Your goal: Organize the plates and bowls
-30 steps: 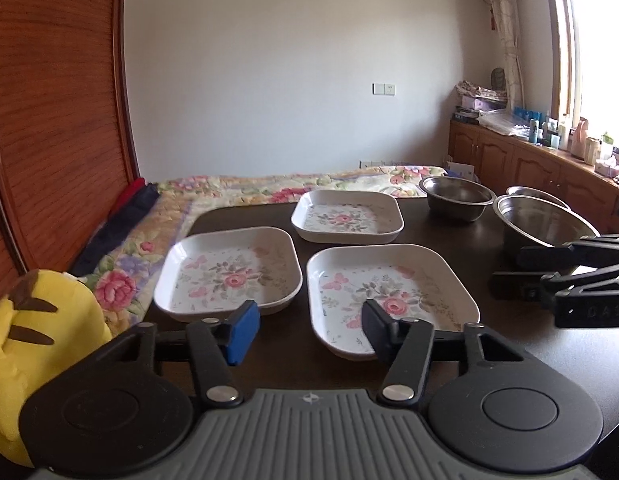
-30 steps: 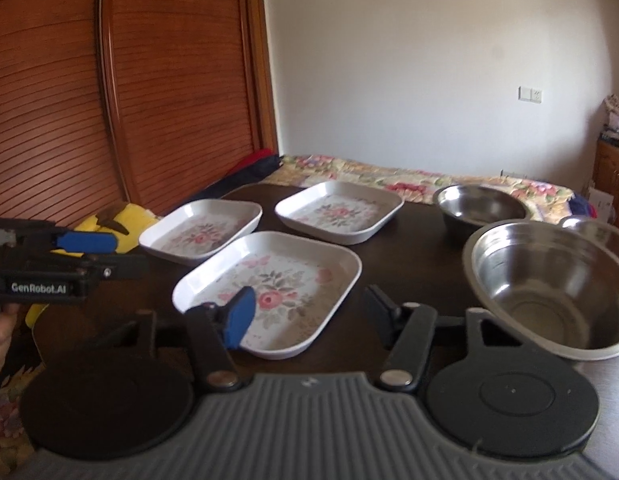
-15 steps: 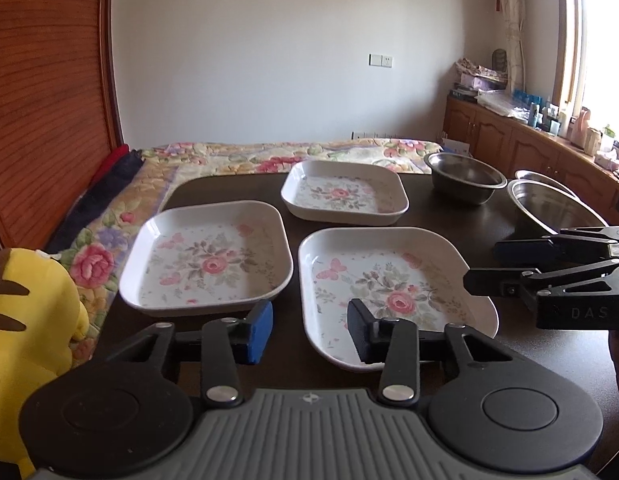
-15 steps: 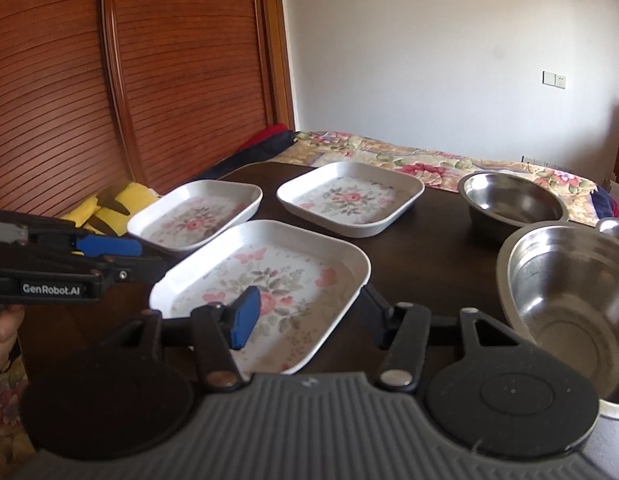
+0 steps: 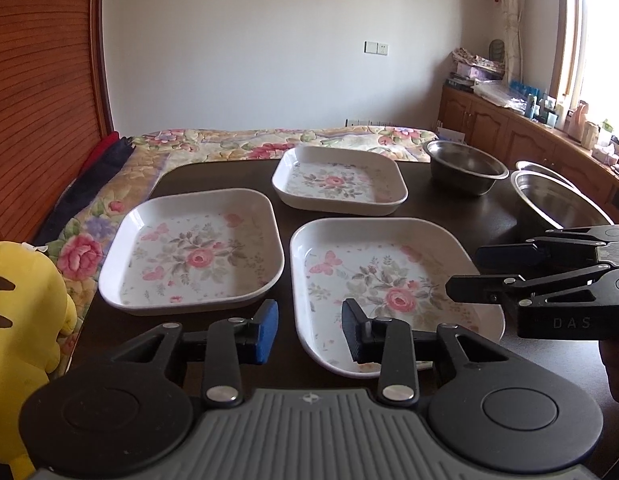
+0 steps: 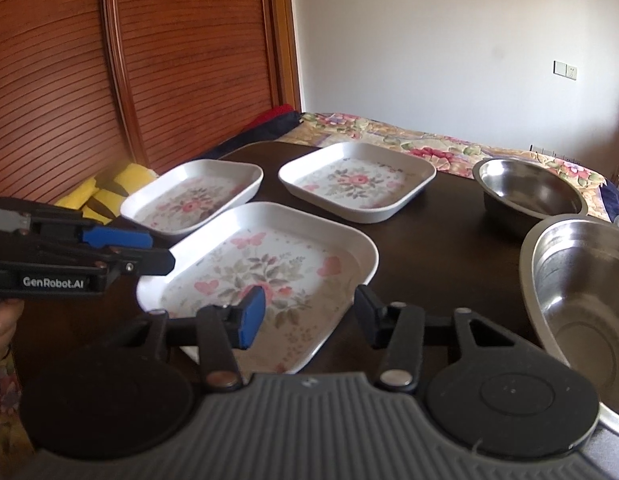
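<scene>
Approach step; nothing gripped. Left gripper [image 5: 308,331] and right gripper [image 6: 309,314] both spread, empty, over near plate [image 5: 389,288] on table [image 5: 449,204]. Two more plates, three steel bowls lay apart. Judged next: rim grasp, then stacking.

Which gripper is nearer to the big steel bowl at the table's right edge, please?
Right. The right gripper sits just left of the big steel bowl; the left gripper is farther left, past the nearest plate.
</scene>
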Motion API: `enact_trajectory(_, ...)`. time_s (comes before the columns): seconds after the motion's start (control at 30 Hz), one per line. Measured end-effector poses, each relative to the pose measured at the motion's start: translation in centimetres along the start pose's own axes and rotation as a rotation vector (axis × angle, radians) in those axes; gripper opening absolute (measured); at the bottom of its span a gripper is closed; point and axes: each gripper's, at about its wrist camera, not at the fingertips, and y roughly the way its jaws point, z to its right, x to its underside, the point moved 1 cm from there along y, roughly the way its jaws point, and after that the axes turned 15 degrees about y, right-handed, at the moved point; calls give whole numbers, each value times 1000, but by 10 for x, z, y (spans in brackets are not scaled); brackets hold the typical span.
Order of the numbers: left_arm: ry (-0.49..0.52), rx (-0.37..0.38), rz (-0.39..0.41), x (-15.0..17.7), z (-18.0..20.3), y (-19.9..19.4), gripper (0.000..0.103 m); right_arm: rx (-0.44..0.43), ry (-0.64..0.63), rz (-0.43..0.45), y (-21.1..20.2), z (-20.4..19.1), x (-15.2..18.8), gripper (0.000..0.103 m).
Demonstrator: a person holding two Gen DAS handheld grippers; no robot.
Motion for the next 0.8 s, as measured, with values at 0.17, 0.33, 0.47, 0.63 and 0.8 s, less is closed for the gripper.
enact_trajectory(0.17,-3,13,-8,1,-1,5,37,15,-1,-7,4,2,0,49)
enact_trajectory(0.33,-13,25,-19,3,-3,11,30,23,12,-28,9,6,1,39)
enact_trajectory(0.47,-26,34,-23,5,-5,16,28,20,25,-38,10,9,1,34)
enact_trajectory(0.63,-56,42,-25,8,-9,19,23,18,54,-54,13,13,1,34)
enact_trajectory(0.8,-65,57,-18,8,-9,21,17,16,50,-53,13,12,2,30)
